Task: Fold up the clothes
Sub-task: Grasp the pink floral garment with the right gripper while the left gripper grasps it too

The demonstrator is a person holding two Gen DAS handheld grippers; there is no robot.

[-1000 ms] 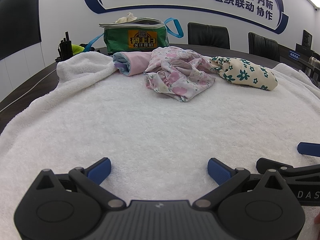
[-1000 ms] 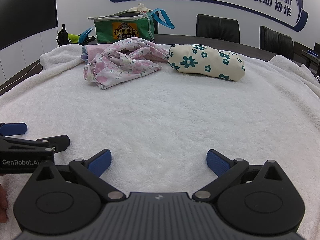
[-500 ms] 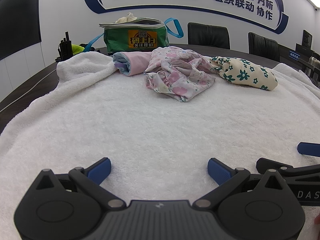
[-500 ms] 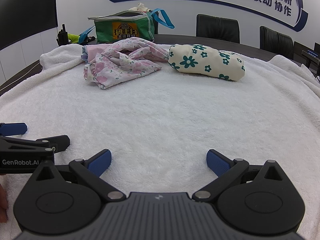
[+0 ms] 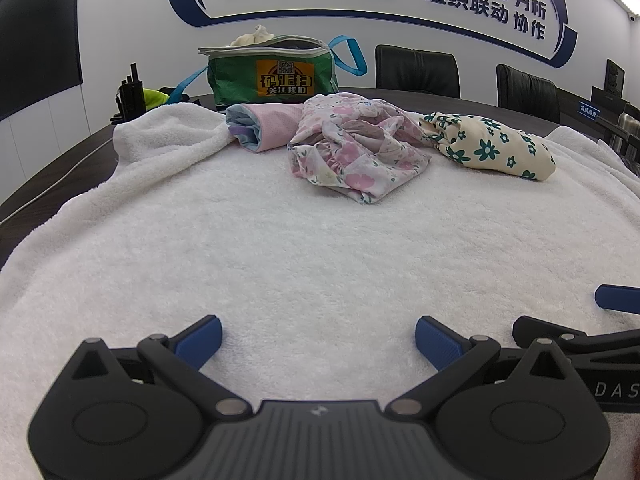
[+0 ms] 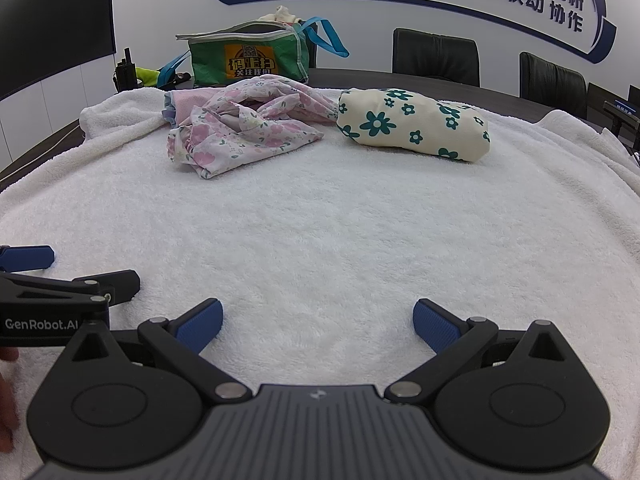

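Observation:
A crumpled pink floral garment [image 5: 356, 156] [image 6: 248, 128] lies at the far middle of the white towel [image 5: 280, 248] [image 6: 340, 220]. A folded pink garment [image 5: 260, 126] [image 6: 180, 106] lies to its left. A folded cream garment with green flowers [image 5: 492, 146] [image 6: 412, 126] lies to its right. My left gripper [image 5: 318, 338] is open and empty, low over the near towel. My right gripper [image 6: 316, 324] is open and empty beside it. Each shows at the edge of the other's view: the right gripper [image 5: 592, 320] and the left gripper [image 6: 60, 276].
A green bag [image 5: 276, 76] [image 6: 248, 60] with blue straps stands behind the clothes on the dark table [image 5: 40, 192]. Black chairs [image 5: 416, 72] [image 6: 436, 58] stand along the far side. A black radio [image 5: 128, 92] stands at the far left.

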